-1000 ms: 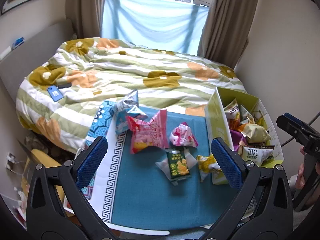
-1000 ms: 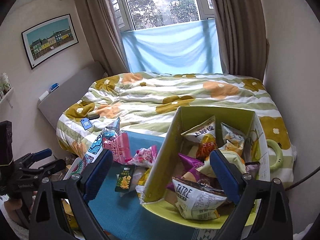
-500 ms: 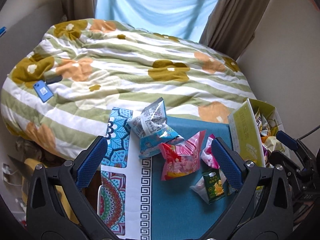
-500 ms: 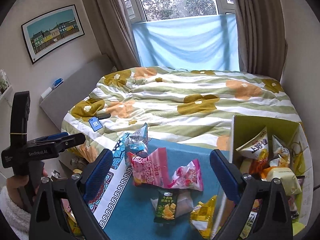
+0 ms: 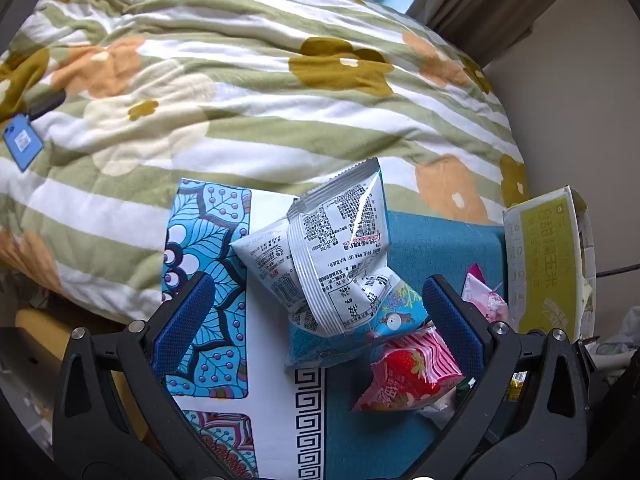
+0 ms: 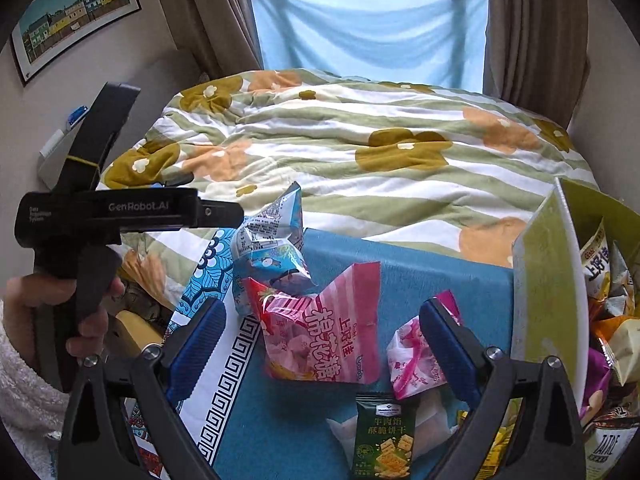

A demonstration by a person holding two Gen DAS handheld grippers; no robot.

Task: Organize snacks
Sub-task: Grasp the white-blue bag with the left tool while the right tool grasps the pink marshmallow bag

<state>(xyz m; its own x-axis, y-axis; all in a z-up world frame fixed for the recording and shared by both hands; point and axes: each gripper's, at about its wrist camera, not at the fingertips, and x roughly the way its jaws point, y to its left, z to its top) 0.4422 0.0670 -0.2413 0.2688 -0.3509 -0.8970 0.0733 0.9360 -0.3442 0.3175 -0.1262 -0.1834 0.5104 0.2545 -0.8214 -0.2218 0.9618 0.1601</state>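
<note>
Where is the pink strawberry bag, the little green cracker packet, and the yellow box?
pink strawberry bag (image 6: 320, 344), right wrist view, middle of its front
green cracker packet (image 6: 382, 442), right wrist view, its printed front
yellow box (image 5: 548, 264), left wrist view, its outer side wall

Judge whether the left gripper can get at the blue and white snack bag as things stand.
Probably yes: the left gripper is open, and the blue and white snack bag lies on top between its fingers, only overlapping the pink strawberry bag.
</note>
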